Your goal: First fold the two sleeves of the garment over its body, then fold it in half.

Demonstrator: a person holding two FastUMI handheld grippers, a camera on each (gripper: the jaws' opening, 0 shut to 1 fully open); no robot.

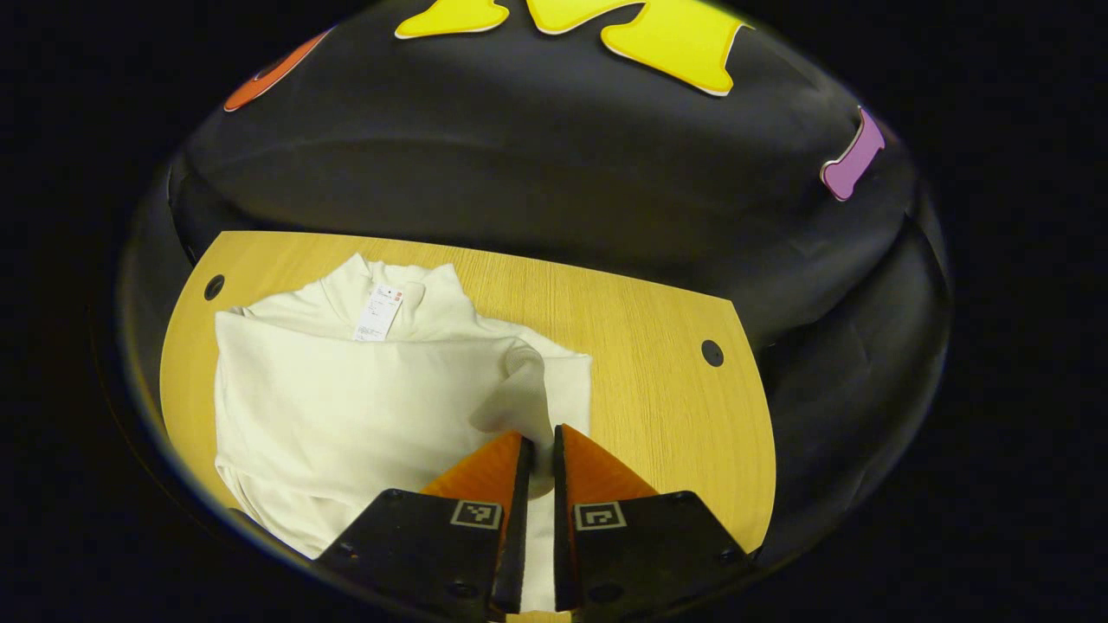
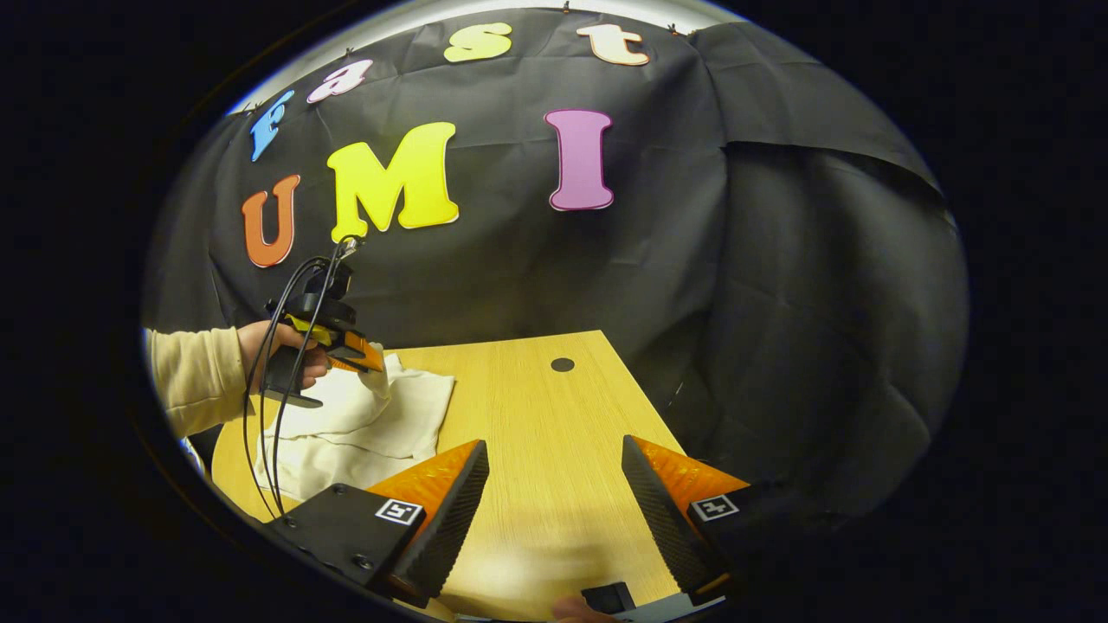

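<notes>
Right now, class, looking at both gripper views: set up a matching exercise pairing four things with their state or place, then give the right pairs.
Things:
1. left gripper
2. right gripper
3. garment
4. paper tag

States or places:
A. open over bare table
B. lying on the table, cream-white
C. shut on a sleeve
D. at the garment's collar

Pairs: 1-C, 2-A, 3-B, 4-D
</notes>
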